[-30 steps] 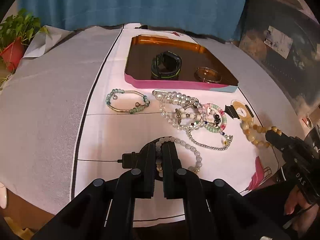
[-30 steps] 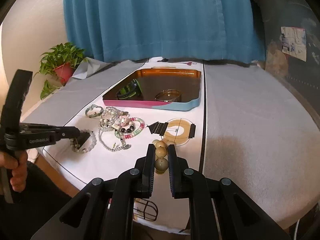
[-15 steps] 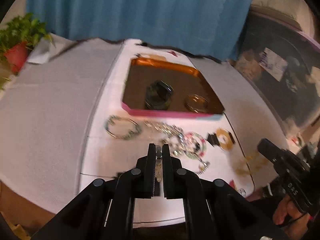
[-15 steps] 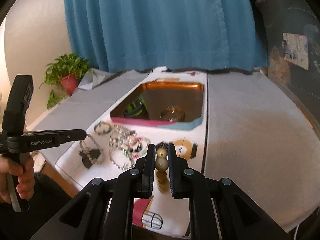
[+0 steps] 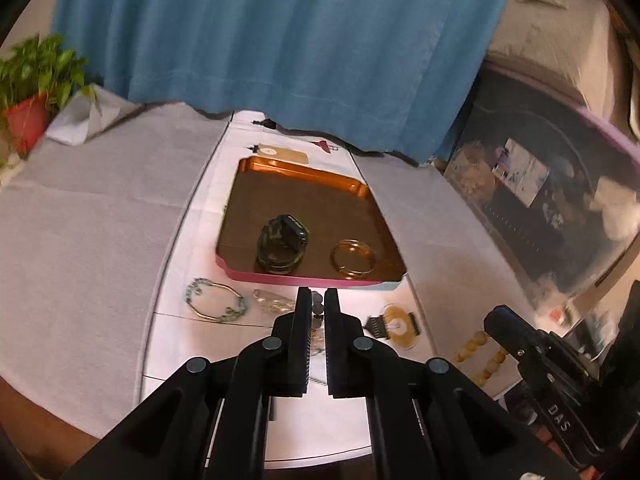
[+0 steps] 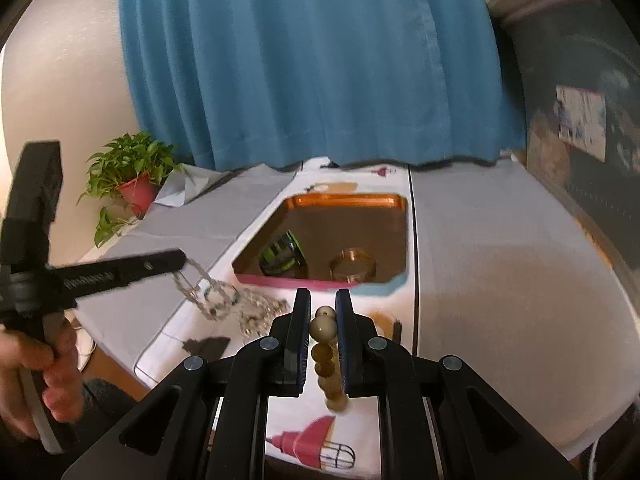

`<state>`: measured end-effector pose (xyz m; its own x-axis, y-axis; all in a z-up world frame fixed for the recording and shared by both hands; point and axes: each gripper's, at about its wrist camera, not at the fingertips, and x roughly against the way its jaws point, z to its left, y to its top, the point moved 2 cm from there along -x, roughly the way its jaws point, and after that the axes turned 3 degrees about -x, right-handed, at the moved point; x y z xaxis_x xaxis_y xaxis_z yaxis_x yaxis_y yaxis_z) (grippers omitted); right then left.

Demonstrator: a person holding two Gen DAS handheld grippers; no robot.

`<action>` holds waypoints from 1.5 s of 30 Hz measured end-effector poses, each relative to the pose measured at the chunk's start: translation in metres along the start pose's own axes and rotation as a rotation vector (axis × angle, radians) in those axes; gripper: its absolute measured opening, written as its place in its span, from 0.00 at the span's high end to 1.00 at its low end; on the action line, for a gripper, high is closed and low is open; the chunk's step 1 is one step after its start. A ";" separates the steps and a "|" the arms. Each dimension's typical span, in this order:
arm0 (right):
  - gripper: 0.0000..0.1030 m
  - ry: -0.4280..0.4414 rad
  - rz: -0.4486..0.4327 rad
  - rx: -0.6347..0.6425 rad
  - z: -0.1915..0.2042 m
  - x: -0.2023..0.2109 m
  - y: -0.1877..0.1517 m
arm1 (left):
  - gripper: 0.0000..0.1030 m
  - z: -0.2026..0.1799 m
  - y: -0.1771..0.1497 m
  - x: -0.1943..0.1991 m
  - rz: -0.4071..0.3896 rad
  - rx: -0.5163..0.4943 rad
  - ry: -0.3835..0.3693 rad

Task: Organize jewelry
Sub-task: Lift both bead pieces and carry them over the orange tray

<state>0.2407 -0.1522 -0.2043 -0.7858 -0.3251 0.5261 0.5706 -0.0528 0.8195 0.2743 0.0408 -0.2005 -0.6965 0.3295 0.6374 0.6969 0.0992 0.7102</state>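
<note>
A blue curtain [image 5: 280, 40] hangs behind a table [image 5: 88, 216] covered in grey cloth, with a white printed runner [image 6: 296, 420] down its middle and a potted plant [image 6: 132, 176] near its far left corner. On the runner, toward the table's far edge, sits an orange tray [image 5: 296, 172] with a pink front rim; inside it, near that front rim, a dark green watch [image 5: 282, 244] stands beside a gold bangle [image 5: 353, 258].

The left gripper [image 5: 318, 300] is raised above the runner, its jaws clamped on a pale beaded bracelet [image 6: 218, 298] that dangles below the fingertips in the right wrist view. The right gripper [image 6: 323, 320] is also lifted and pinches a string of large amber beads [image 6: 326, 344], which hangs between and under its fingers.

Lying on the runner in front of the tray's pink rim are a teal bead bangle [image 5: 216, 304] toward the left, a blurred heap of pearl and chain pieces [image 5: 274, 300] beside it, and an amber hair comb [image 5: 394, 324] toward the right.
</note>
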 end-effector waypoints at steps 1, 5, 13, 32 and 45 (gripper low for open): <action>0.87 -0.001 -0.006 0.005 0.003 0.002 0.005 | 0.96 -0.002 0.002 -0.002 0.003 0.004 -0.009; 0.87 -0.020 -0.030 0.062 0.015 0.003 0.022 | 0.96 -0.013 0.008 -0.004 -0.013 -0.031 -0.013; 0.87 -0.011 -0.030 0.076 0.022 -0.003 0.052 | 0.96 -0.028 0.040 0.002 -0.078 -0.095 -0.025; 0.87 0.105 0.008 0.088 0.012 -0.040 0.129 | 0.96 -0.043 0.127 0.001 -0.144 -0.206 -0.026; 0.87 0.119 0.036 0.125 0.016 -0.101 0.146 | 0.96 -0.018 0.145 -0.061 -0.105 -0.225 0.025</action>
<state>0.3999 -0.1123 -0.1344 -0.7274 -0.4344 0.5311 0.5577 0.0766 0.8265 0.4151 0.0183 -0.1313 -0.7689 0.3049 0.5620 0.5671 -0.0808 0.8197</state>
